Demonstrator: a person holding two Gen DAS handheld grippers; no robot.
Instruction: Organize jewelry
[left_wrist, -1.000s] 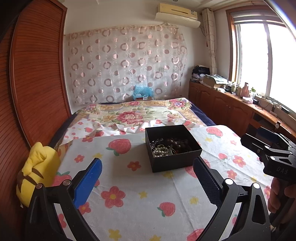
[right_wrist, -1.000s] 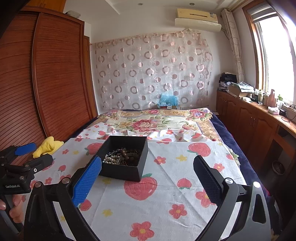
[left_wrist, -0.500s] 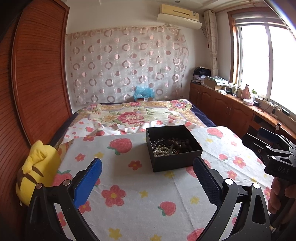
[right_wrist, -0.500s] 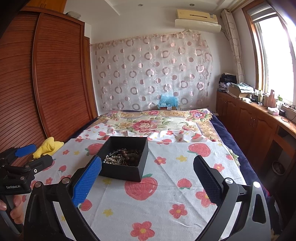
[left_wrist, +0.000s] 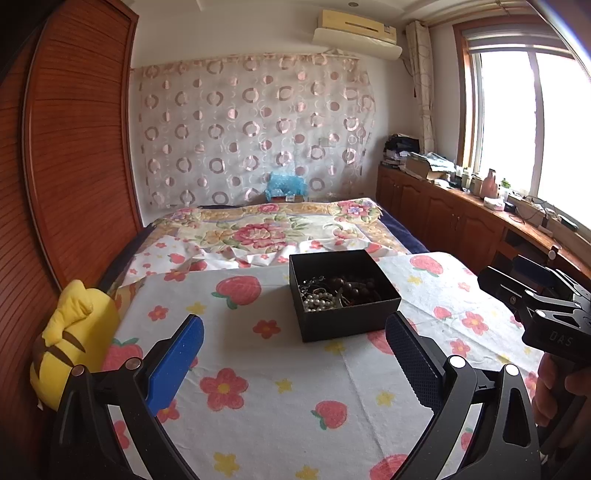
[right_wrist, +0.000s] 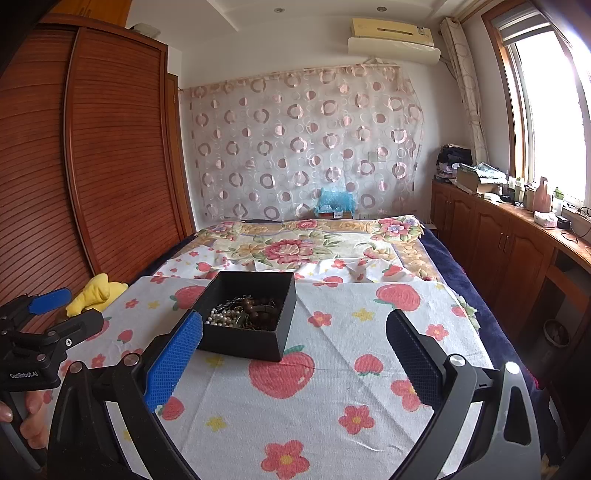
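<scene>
Black cardboard box sits on the strawberry-print cloth spread over the bed, lid off, w/ a tangle inside: white pearl strand toward the box's near-left corner, dark wooden beads behind it, some silvery chain, too fine to sort out.

Left claw just short of the box's near wall, jaws spread wide, nothing between them. Right claw also gaping & empty, w/ the box just ahead of its blue left pad.

Vs a sec ago: almost nothing moved. The left view has crept slightly nearer to the box, the right view is about the same, and the jewelry is untouched. Reads as an approach/hover phase, so task prob. at its very start, w/ no piece lifted out yet.

Yellow plush toy lies well left of the box at the bed's edge, not involved.

Next move prob. a dip into the box; strands look intertwined, so pulling one may drag the others.
</scene>
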